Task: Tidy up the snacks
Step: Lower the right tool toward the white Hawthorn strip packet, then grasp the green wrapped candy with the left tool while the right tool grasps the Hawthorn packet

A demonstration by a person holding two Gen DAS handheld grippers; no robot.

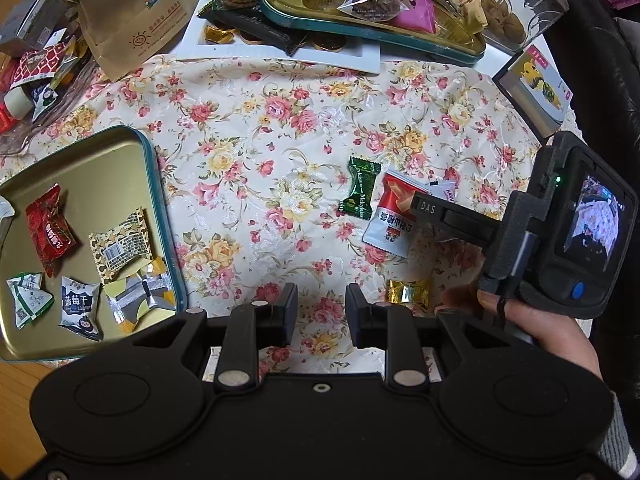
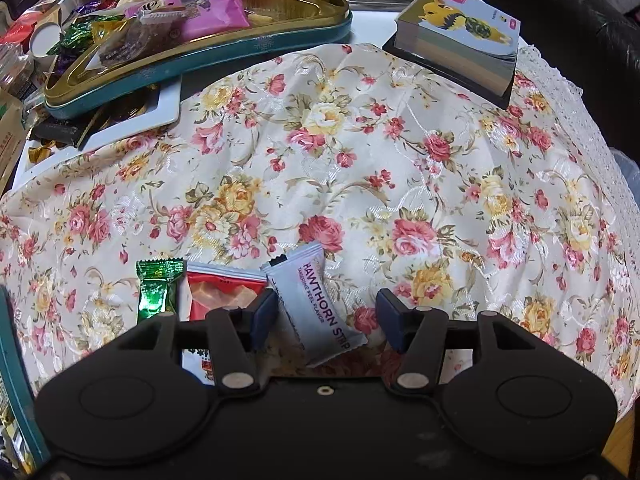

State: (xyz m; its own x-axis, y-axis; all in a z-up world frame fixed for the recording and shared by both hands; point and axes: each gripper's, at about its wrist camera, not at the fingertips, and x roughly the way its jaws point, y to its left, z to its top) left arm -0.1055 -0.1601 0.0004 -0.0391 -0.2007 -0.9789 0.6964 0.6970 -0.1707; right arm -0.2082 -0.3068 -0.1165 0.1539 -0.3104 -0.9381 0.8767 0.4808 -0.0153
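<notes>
Right wrist view: right gripper is hanging open around the hawthorn strip; left gripper is hovering, jaws apart, empty, right of the tin

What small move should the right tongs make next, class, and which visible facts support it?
Probably lower a little and close on the white hawthorn strip packet. The right tongs stand open with that packet lying between the fingers on the floral cloth, not yet pressed. The left tongs hang open with nothing between them, beside the gold tin already holding sorted snacks.
</notes>
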